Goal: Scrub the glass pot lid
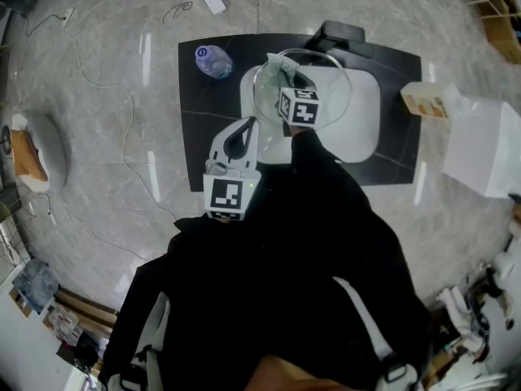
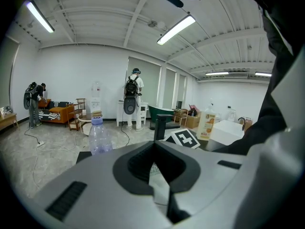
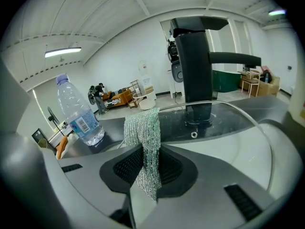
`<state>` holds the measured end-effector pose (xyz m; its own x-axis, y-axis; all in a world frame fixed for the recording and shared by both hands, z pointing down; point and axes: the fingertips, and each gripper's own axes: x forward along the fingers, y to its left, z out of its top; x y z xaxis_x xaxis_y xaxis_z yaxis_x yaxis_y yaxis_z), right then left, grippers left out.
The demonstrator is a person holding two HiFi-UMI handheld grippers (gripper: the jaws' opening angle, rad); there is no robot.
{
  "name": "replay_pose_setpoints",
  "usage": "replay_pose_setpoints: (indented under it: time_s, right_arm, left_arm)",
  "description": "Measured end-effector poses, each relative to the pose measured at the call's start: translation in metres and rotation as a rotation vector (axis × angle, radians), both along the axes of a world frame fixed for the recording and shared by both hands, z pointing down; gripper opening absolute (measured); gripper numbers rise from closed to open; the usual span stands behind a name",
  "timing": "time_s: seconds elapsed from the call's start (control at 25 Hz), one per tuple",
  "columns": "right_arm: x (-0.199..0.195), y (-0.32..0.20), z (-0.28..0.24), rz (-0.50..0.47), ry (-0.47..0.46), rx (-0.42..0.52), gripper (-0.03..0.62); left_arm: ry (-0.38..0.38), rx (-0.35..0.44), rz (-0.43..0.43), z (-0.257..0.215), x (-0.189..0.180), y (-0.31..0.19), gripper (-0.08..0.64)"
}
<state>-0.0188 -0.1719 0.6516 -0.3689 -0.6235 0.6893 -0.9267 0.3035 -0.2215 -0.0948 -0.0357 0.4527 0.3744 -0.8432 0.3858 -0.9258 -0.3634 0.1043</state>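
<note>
The round glass pot lid (image 1: 326, 72) is held above the white sink basin (image 1: 362, 129). My left gripper (image 1: 246, 127) reaches its lower-left rim and is shut on that edge; in the left gripper view a thin glassy edge (image 2: 157, 187) sits between the closed jaws (image 2: 155, 173). My right gripper (image 1: 286, 86) is shut on a green-silver mesh scrubber (image 1: 281, 73), which lies against the lid. In the right gripper view the scrubber (image 3: 143, 128) hangs out of the jaws (image 3: 150, 175), with the lid's rim (image 3: 238, 106) arcing just beyond.
A black faucet (image 1: 342, 35) stands behind the basin on a black mat (image 1: 203, 137). A clear water bottle (image 1: 213, 60) stands at the mat's far-left corner. A soap bottle (image 1: 427, 100) and a white box (image 1: 484, 149) are on the right. Cables run across the floor at left.
</note>
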Motion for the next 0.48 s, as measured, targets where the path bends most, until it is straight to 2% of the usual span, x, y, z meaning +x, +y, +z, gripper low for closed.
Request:
replay_pose_setpoints:
  time_s: [0.32,0.48]
  right_arm:
    - [0.027,-0.003,0.002,0.05,0.019,-0.006,0.071]
    - [0.043,-0.004,0.005,0.076,0.036,-0.013,0.071]
  left_arm:
    - [-0.037,0.017,0.036,0.001,0.007,0.0,0.003]
    - [-0.025,0.002,0.035,0.001,0.011,0.002,0.003]
